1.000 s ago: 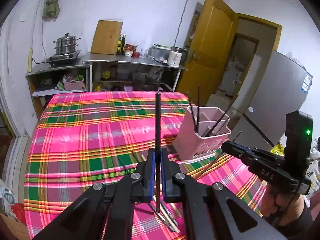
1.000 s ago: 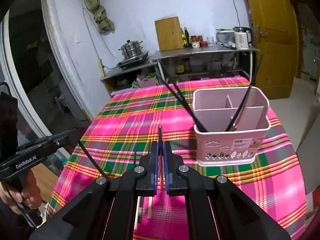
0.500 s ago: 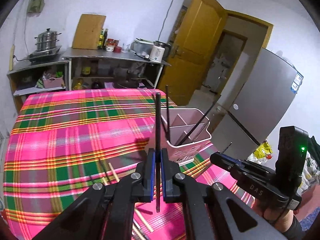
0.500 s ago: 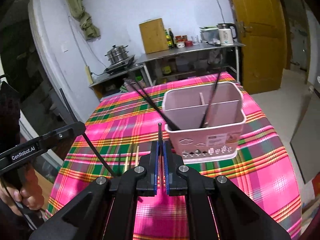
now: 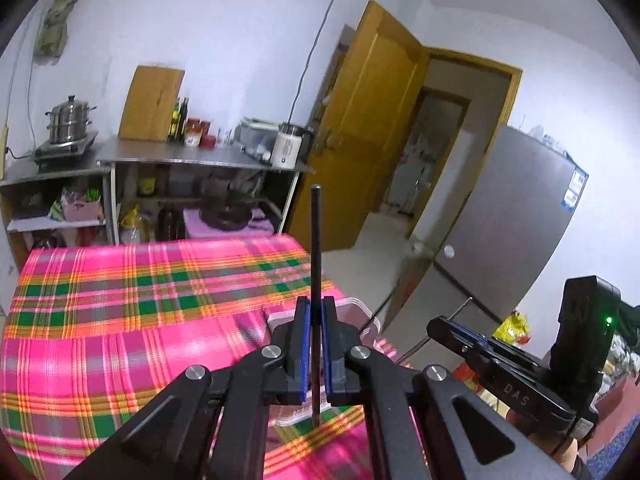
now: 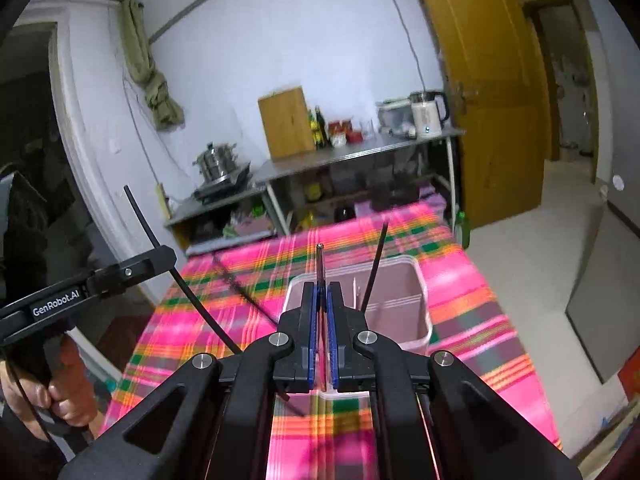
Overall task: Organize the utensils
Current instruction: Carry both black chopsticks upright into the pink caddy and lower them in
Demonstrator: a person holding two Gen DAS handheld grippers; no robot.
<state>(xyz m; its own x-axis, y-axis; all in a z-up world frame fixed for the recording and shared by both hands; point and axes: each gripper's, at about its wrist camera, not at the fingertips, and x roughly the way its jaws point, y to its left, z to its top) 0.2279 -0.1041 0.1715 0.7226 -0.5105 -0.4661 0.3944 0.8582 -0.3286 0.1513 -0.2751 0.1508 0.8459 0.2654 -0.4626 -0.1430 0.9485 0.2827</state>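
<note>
Grippers: two. The left gripper (image 5: 315, 354) is clamped on one black chopstick (image 5: 315, 248) that stands straight up between its blue pads. The right gripper (image 6: 322, 320) is pinched on another chopstick (image 6: 320, 264), only its tip poking out above the pads.
Holder: one pink holder (image 6: 416, 300) on the plaid surface (image 6: 248, 280), just past the right gripper, dividers inside.
Chopsticks in holder: one black one (image 6: 376, 264) leans out clearly; a pale stick shows next to it, can't say what.
Hands: one hand (image 6: 60, 396) on the left gripper's grip, at the right view's left edge.
Hard to see: in the left view the holder (image 5: 356, 308) is mostly behind the gripper. The cloth is motion-blurred, so I can't count any loose sticks on it.
</note>
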